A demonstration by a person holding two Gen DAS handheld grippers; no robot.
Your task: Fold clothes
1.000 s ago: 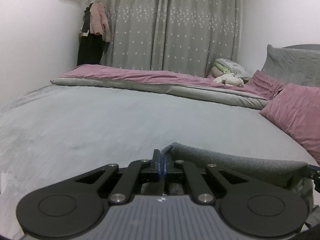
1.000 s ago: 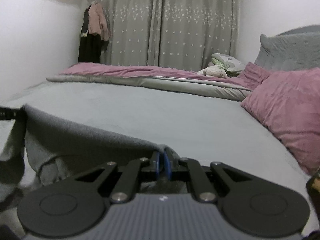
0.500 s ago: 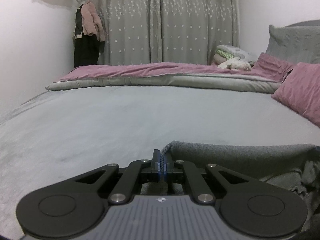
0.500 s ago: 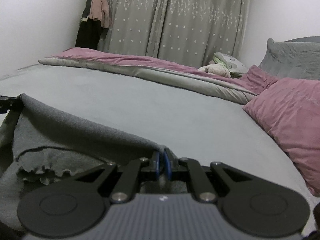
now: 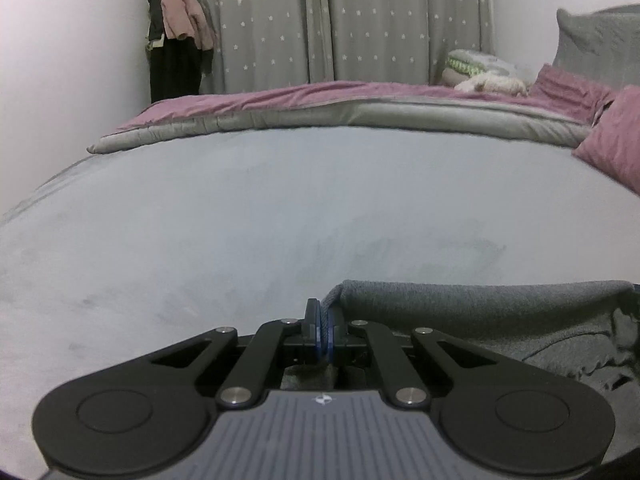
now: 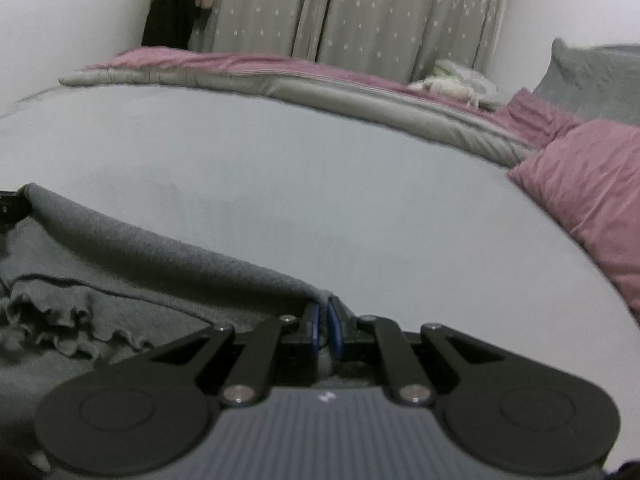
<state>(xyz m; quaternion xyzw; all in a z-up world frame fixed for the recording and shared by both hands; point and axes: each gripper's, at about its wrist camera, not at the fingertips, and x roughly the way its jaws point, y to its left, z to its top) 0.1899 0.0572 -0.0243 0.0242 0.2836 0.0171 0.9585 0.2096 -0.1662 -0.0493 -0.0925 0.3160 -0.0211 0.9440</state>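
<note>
The left tool and right tool each pinch a corner of the gray sweater. Its edge stretches between them, low over the bed, maybe touching.

1. Open grey bedsheet ahead of both grippers, bare and passable.
2. Blocked on the far side by rolled duvet.
3. Hemmed on the right by pink pillow.
4. Low between grippers: stretched grey garment.
</note>
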